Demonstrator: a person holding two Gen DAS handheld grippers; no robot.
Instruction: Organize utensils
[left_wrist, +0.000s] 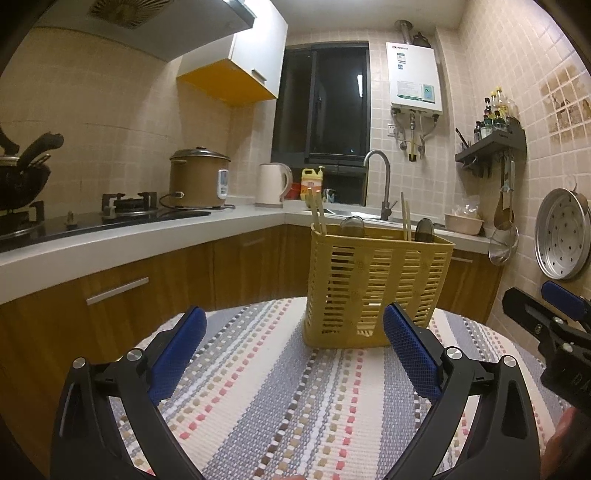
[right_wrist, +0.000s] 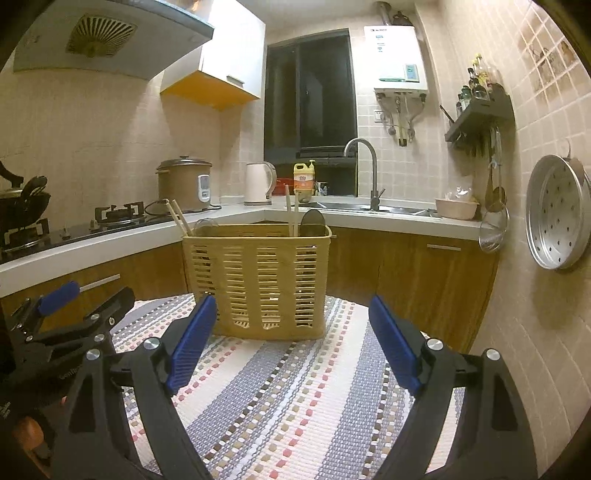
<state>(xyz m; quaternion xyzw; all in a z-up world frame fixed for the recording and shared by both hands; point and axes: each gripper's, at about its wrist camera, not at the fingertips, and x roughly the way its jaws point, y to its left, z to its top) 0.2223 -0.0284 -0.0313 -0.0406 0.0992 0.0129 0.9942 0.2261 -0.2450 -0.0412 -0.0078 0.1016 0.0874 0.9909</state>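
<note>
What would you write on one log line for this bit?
left gripper: open, empty | right gripper: open, empty | yellow slatted plastic basket: upright on striped woven mat, holding wooden chopsticks and dark spoons

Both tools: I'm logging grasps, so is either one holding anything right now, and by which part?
Nothing is held. The left tool and right tool are both open and empty, short of the yellow slotted plastic utensil basket.
</note>
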